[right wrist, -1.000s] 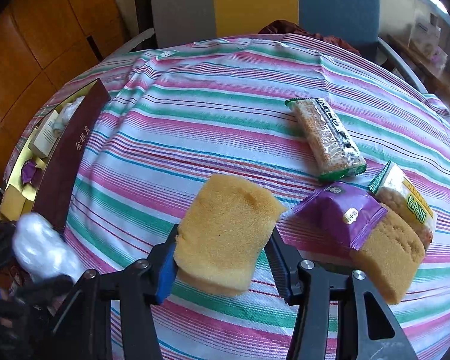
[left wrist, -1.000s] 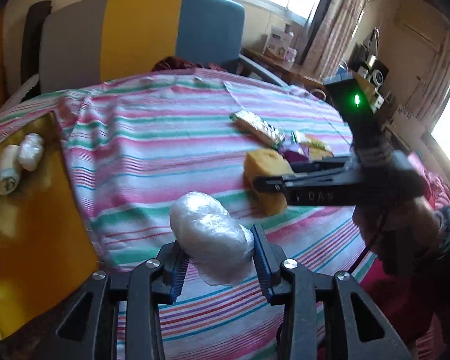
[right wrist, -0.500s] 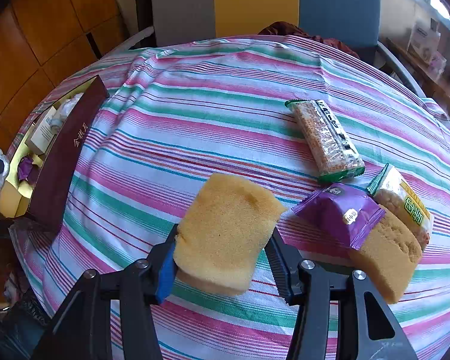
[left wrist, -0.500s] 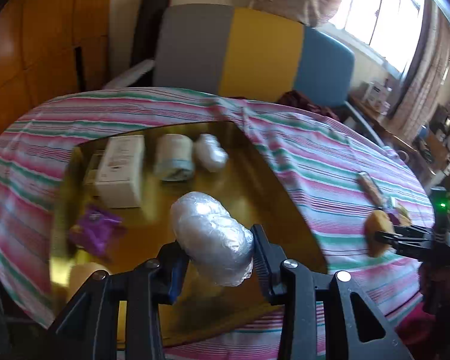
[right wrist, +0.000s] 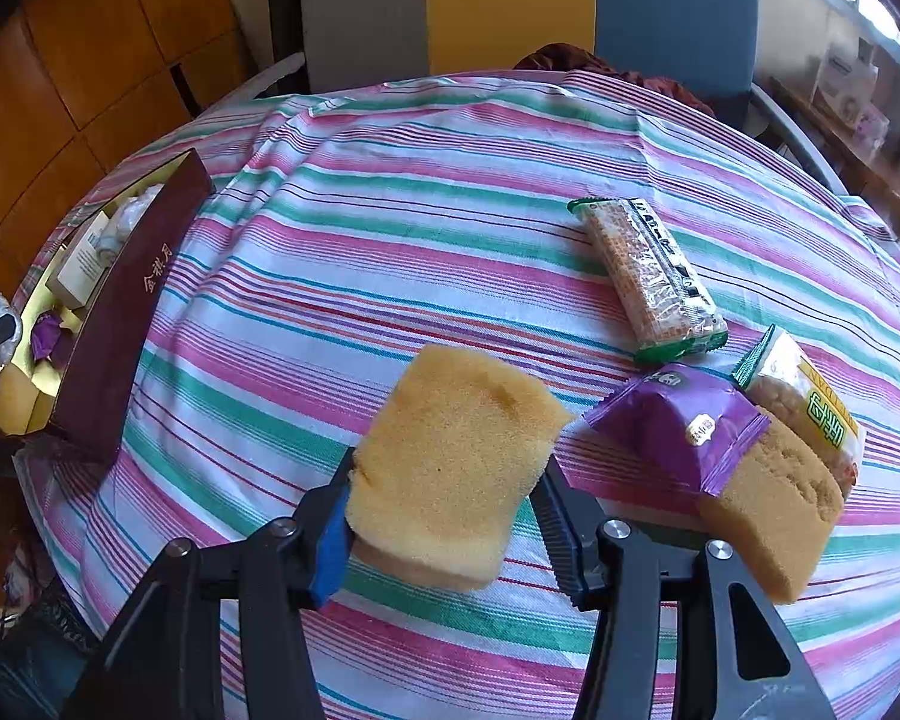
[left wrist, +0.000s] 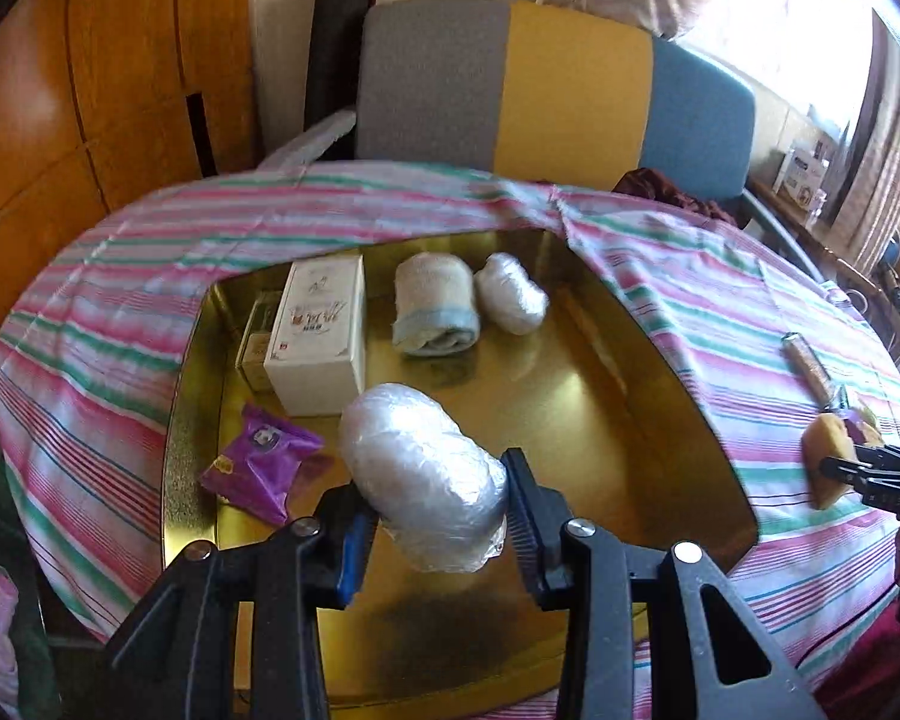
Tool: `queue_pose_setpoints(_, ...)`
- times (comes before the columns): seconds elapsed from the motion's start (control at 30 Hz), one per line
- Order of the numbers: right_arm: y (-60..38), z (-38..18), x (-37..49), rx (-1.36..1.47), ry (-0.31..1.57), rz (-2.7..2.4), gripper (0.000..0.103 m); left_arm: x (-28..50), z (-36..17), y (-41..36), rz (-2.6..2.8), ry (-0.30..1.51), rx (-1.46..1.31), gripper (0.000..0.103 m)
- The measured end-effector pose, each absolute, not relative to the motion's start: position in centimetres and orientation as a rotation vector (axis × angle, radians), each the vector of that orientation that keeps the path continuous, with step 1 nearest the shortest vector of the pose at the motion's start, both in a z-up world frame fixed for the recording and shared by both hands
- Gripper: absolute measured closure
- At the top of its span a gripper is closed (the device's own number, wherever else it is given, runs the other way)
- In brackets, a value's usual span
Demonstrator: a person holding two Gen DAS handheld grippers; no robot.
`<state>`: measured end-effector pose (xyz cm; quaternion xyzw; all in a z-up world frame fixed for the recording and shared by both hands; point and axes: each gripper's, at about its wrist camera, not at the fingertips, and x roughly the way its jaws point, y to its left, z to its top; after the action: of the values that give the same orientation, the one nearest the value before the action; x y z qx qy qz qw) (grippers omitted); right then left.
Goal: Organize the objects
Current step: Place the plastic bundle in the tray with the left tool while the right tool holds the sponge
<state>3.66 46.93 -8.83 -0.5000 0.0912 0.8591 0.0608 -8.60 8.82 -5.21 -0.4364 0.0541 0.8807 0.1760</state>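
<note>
Left gripper (left wrist: 432,516): clamped on the plastic-wrapped bundle (left wrist: 423,474), one pad on each flank; it hangs above the gold floor of the open box (left wrist: 600,420).
Bundle's long axis: runs from 5 o'clock at the jaws up toward 11 o'clock, free end pointing at the white carton (left wrist: 321,333).
Key relation: bare gold floor lies straight below and toward 2 o'clock of the fingers; the purple packet (left wrist: 264,465) sits at 9 o'clock and the carton at 11 o'clock, both near.
Neighbours in box: rolled towel (left wrist: 435,312) and a second wrapped bundle (left wrist: 510,300) at 12 o'clock, touching each other, well clear of the held one.
Nearer hand: the left, judged already over the box.
Right gripper (right wrist: 444,516): pinching the yellow sponge (right wrist: 456,462) by its lower edges, above the striped cloth (right wrist: 390,240).
Sponge's long axis: 6 to 12 o'clock, leaning to 1.
Box from the right gripper: 9 to 10 o'clock, well apart.
Still on the cloth: cracker pack (right wrist: 651,279), second purple packet (right wrist: 684,426), second sponge (right wrist: 774,498), green-edged snack bag (right wrist: 807,402).
</note>
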Motion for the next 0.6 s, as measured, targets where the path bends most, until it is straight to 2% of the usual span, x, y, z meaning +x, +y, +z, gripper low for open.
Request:
queue_pose_setpoints(0.3,46.9,-8.8,3.7,-1.514,0.27,2.599,0.048,-13.5,-9.4,6.3,2.505,0.245,-1.474,0.063)
queue_pose_setpoints(0.43,46.9,-8.9,3.6,-1.515,0.265,2.599,0.048,-14.5,-10.8,5.2,2.479,0.19,-1.533,0.061)
queue_pose_setpoints(0.6,46.8,-8.9,3.6,-1.515,0.265,2.598,0.048,-13.8,-10.0,5.1,2.498,0.178,-1.484,0.051)
